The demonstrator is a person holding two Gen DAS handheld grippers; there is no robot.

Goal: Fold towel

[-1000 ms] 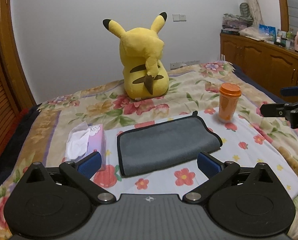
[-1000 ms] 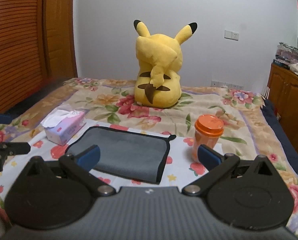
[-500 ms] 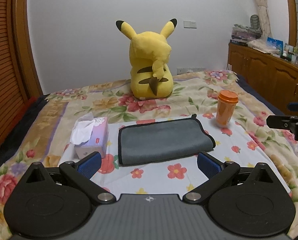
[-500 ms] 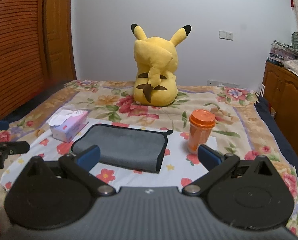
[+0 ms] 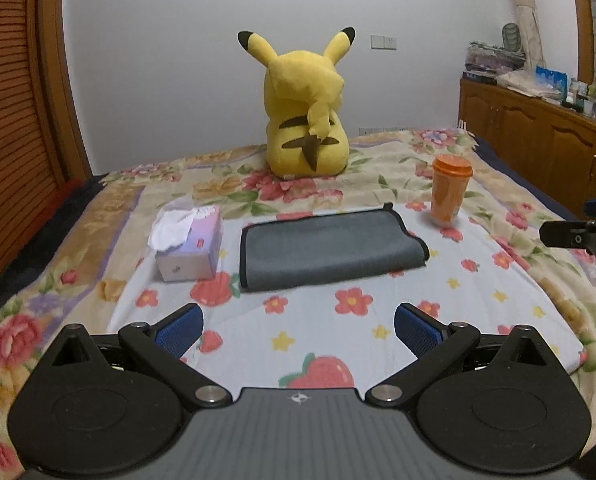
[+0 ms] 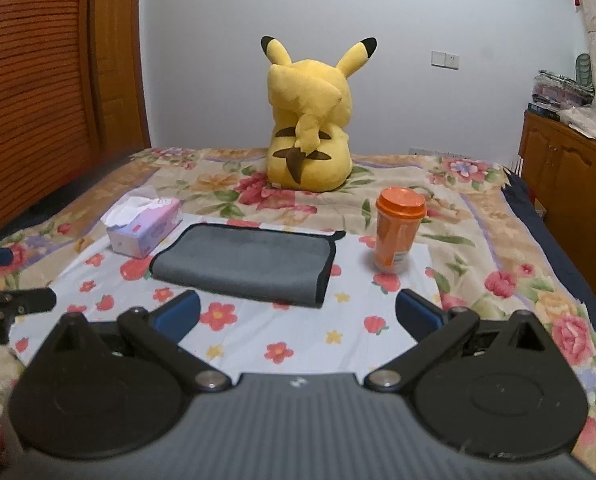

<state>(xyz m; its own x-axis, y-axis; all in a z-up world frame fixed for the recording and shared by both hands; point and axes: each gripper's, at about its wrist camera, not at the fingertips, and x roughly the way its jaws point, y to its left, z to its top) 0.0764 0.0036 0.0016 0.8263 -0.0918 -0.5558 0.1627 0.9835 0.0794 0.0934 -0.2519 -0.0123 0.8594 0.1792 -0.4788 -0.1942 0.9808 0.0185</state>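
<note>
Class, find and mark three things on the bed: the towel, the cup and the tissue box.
towel (image 5: 330, 250): left wrist view, middle of its grey top.
cup (image 6: 397, 236): right wrist view, orange side wall.
tissue box (image 5: 196, 254): left wrist view, near side.

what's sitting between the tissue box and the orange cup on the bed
The folded gray towel lies between the tissue box and the orange cup; both wrist views show it.

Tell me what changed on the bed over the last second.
Both open grippers, left and right, pulled back from the folded grey towel with black trim, holding nothing. The towel, orange lidded cup, tissue box and yellow plush toy stayed put.
</note>
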